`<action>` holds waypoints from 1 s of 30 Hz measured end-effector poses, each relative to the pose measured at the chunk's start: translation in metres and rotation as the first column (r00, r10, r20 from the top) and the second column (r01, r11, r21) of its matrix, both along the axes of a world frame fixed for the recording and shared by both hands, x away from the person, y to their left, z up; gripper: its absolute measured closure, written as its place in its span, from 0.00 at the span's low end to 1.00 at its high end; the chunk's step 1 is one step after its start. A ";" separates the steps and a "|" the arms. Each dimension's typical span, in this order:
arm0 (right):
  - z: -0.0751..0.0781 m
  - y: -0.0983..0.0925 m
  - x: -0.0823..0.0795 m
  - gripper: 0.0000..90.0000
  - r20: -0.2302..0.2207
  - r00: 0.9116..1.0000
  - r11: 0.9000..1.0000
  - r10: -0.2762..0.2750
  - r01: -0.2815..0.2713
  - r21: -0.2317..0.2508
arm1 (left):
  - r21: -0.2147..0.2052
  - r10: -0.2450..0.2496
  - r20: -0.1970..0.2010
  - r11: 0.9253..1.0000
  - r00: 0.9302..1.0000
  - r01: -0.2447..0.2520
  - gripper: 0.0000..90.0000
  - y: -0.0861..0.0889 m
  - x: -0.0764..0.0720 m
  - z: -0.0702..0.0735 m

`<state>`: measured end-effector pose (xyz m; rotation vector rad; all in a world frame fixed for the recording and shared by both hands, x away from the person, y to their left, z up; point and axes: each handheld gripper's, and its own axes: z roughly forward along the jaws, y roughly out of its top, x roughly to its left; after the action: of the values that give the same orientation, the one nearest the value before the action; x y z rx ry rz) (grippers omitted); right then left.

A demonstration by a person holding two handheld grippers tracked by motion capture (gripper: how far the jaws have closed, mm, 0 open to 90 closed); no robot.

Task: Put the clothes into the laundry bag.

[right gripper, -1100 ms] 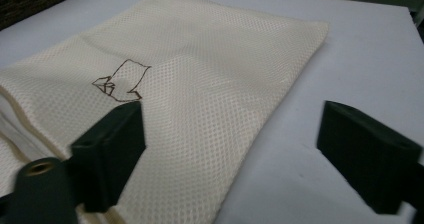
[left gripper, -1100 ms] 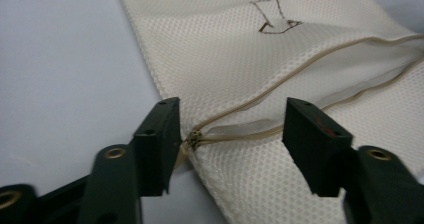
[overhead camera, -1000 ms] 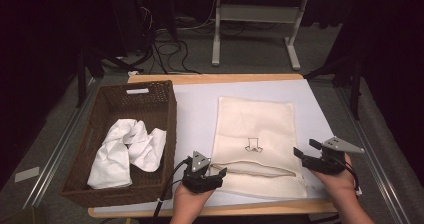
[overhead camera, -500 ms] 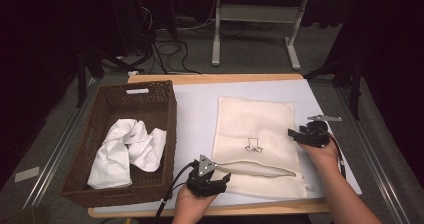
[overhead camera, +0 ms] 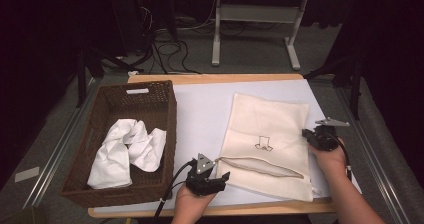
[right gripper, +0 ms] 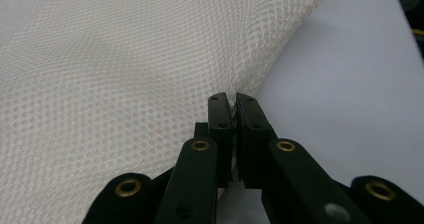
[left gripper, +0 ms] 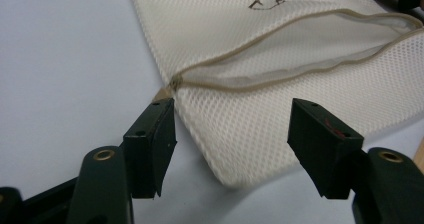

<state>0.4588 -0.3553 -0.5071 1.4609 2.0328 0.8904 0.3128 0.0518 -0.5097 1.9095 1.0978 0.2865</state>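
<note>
Closing just now on the right edge of the mesh bag [overhead camera: 267,139], your right gripper [right gripper: 233,101] has come in from beyond the desk's right edge and pinches a fold of its fabric. Your left gripper [left gripper: 232,134] has stayed near the front edge, jaws half apart, straddling the bag's near-left corner without pressing it. Cream, netted, zipper gaping along its near side, the bag lies flat on the desk's right half.

left tool [left gripper: 230,149]: jaws apart, held low | right tool [right gripper: 233,104]: jaws just closed, pinched together
</note>
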 end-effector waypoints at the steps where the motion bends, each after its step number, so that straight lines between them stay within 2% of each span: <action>1: 0.001 -0.009 -0.006 0.95 0.008 1.000 1.000 -0.015 0.015 -0.021 | 0.008 -0.016 -0.015 1.000 1.000 0.016 0.41 -0.003 0.002 -0.003; 2: 0.000 -0.012 -0.008 0.88 0.010 1.000 0.999 -0.022 0.022 -0.025 | 0.017 -0.017 -0.021 1.000 1.000 0.018 0.41 -0.005 0.002 -0.005; 3: 0.000 -0.012 -0.008 0.88 0.010 1.000 0.999 -0.022 0.022 -0.025 | 0.017 -0.017 -0.021 1.000 1.000 0.018 0.42 -0.005 0.002 -0.005; 4: 0.000 -0.013 -0.009 0.76 0.016 1.000 0.999 -0.025 0.026 -0.023 | 0.031 -0.015 -0.029 0.999 0.999 0.016 0.42 -0.007 0.003 -0.007; 5: 0.004 -0.011 -0.016 0.67 0.040 0.999 1.000 -0.016 0.017 -0.022 | 0.049 -0.011 -0.035 0.999 0.999 0.013 0.45 -0.009 0.003 -0.008; 6: 0.007 -0.009 -0.021 0.64 0.063 0.998 1.000 0.002 -0.001 -0.018 | 0.075 -0.014 -0.047 0.997 0.999 0.017 0.47 -0.012 0.004 -0.012; 7: 0.010 -0.007 -0.027 0.59 0.082 0.996 1.000 0.022 -0.021 -0.021 | 0.075 -0.014 -0.047 0.997 0.999 0.017 0.49 -0.012 0.004 -0.012; 8: 0.013 -0.005 -0.032 0.57 0.097 0.995 0.999 0.032 -0.031 -0.014 | 0.094 -0.003 -0.026 0.996 1.000 0.006 0.53 -0.013 0.003 -0.012; 9: 0.013 -0.005 -0.032 0.57 0.097 0.995 0.999 0.032 -0.031 -0.014 | 0.094 -0.003 -0.026 0.996 1.000 0.006 0.59 -0.013 0.003 -0.012; 10: 0.015 -0.004 -0.038 0.55 0.117 0.992 0.999 0.048 -0.047 -0.009 | 0.093 0.005 -0.023 0.996 1.000 -0.002 0.59 -0.012 0.004 -0.012; 11: 0.021 -0.002 -0.051 0.49 0.145 0.986 0.997 0.082 -0.083 -0.002 | 0.086 0.010 -0.023 0.996 1.000 -0.008 0.74 -0.011 0.004 -0.013; 12: 0.023 -0.001 -0.057 0.47 0.158 0.983 0.996 0.092 -0.093 0.003 | 0.087 0.020 -0.015 0.996 1.000 -0.019 0.80 -0.011 0.005 -0.014; 13: 0.023 -0.001 -0.057 0.47 0.158 0.983 0.996 0.092 -0.093 0.003 | 0.087 0.020 -0.015 0.996 1.000 -0.019 0.86 -0.011 0.005 -0.014; 14: 0.024 0.000 -0.064 0.44 0.171 0.980 0.994 0.103 -0.105 0.008 | 0.092 0.010 -0.012 0.996 1.000 -0.009 0.86 -0.011 0.006 -0.014; 15: 0.026 0.000 -0.072 0.40 0.177 0.978 0.994 0.107 -0.112 0.018 | 0.104 0.011 -0.002 0.995 1.000 -0.010 0.92 -0.012 0.006 -0.013; 16: 0.027 0.000 -0.075 0.34 0.184 0.977 0.993 0.111 -0.117 0.022 | 0.125 0.020 0.018 0.992 1.000 -0.022 0.94 -0.012 0.007 -0.012; 18: 0.029 -0.001 -0.090 0.20 0.197 0.974 0.991 0.115 -0.125 0.041 | 0.145 0.063 0.043 0.987 0.997 -0.069 0.94 -0.009 0.011 -0.011; 21: 0.029 0.000 -0.098 0.17 0.206 0.972 0.991 0.117 -0.128 0.043 | 0.148 0.109 0.066 0.982 0.992 -0.118 0.94 0.000 0.014 -0.008; 22: 0.029 0.001 -0.104 0.16 0.210 0.970 0.990 0.125 -0.136 0.040 | 0.172 0.125 0.093 0.975 0.988 -0.139 0.93 0.004 0.015 -0.008; 25: 0.029 0.005 -0.111 0.13 0.212 0.968 0.988 0.136 -0.147 0.037 | 0.155 0.130 0.084 0.978 0.988 -0.142 0.91 0.007 0.015 -0.008; 28: 0.029 0.011 -0.116 0.07 0.215 0.962 0.985 0.166 -0.173 0.016 | 0.145 0.120 0.090 0.980 0.989 -0.132 0.81 0.006 0.014 -0.008; 30: 0.028 0.012 -0.114 0.03 0.213 0.962 0.983 0.173 -0.181 0.021 | 0.142 0.121 0.100 0.981 0.988 -0.134 0.72 0.005 0.012 -0.006</action>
<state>0.3448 -0.3431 -0.4788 1.1621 2.0184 1.1146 0.3248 0.0568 -0.5160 1.9381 1.1671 0.5359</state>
